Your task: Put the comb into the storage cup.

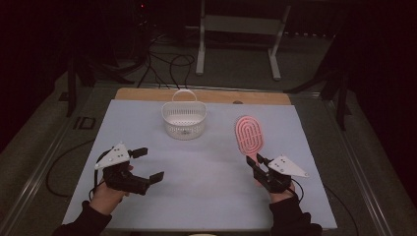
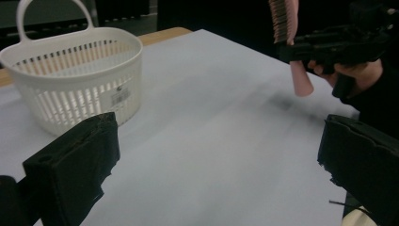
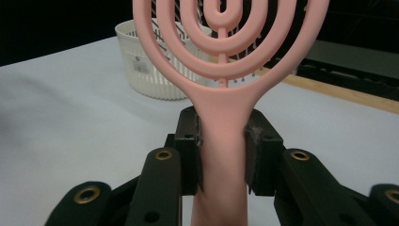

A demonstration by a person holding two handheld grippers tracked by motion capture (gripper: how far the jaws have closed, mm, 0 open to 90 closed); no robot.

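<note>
A pink hairbrush (image 1: 249,135) with a vented oval head is held off the white table cover by its handle (image 3: 221,155), my right gripper (image 1: 256,163) shut on it at the right of the table. From the left gripper view the brush (image 2: 285,19) hangs above the cover, gripped by the other hand. A white slotted basket (image 1: 184,119) with a hoop handle stands at the back middle. My left gripper (image 1: 147,164) hovers at the front left, jaws wide apart with nothing between them, well short of the basket (image 2: 75,75).
The white cover (image 1: 206,172) lies over a wooden table whose back edge (image 1: 147,93) shows. Behind the table stand a metal frame (image 1: 238,34) and loose cables on the dark floor. Open cover lies between the two grippers.
</note>
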